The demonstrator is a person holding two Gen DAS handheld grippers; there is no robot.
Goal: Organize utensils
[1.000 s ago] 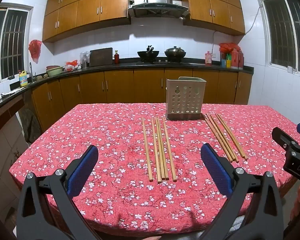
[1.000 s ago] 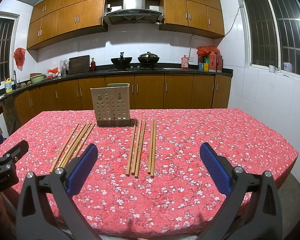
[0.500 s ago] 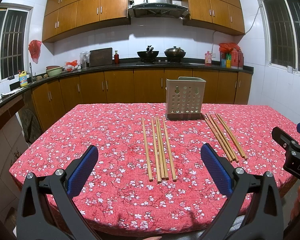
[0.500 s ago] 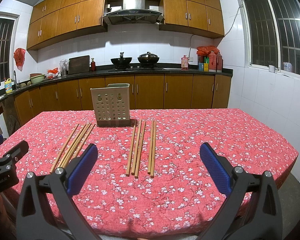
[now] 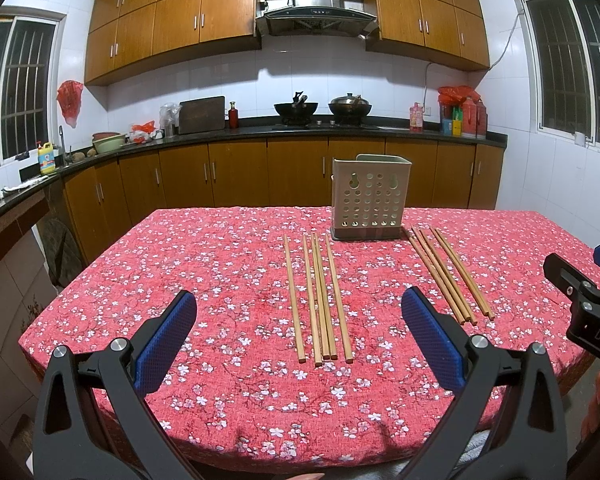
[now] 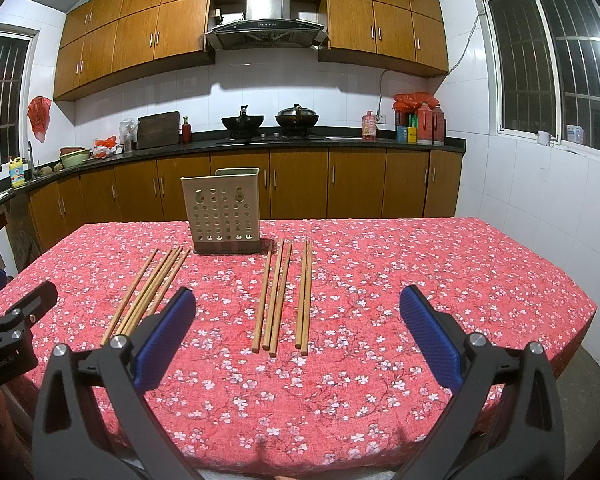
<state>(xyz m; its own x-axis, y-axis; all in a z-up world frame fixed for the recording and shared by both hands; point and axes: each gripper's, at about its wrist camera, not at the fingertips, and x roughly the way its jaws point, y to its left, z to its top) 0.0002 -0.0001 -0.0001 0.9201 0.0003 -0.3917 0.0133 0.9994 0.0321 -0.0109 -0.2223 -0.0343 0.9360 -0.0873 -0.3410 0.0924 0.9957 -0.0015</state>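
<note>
Chopsticks in two bundles on table (image 5: 220, 264), flat on red floral cloth, either side of perforated holder (image 5: 370, 198) standing upright toward far edge. Left bundle (image 5: 318, 300), five sticks, dead ahead of left tongs (image 5: 300, 340), falling between its two blue pads in left wrist view; near ends close to tongs, far ends just short of holder's left front corner. Right bundle (image 6: 286, 296), five sticks, ahead of right tongs (image 6: 298, 340), slightly left of centre in right wrist view; far ends just beside holder's right front corner. Long axis of both bundles running away from tongs toward holder, roughly along each tongs' pointing direction, not across it. Left tongs spread wide, nothing held. Right tongs likewise spread wide, nothing held. Both hovering off near edge of table, clear of sticks. Each bundle nearer to its own-side tongs; no crossing needed. Judgement: no stick yet in holder, task at its start. Judgement: pads would close across the sticks' width; lowering toward near ends likely required, with risk of thin round sticks rolling or several lifting at once.
</note>
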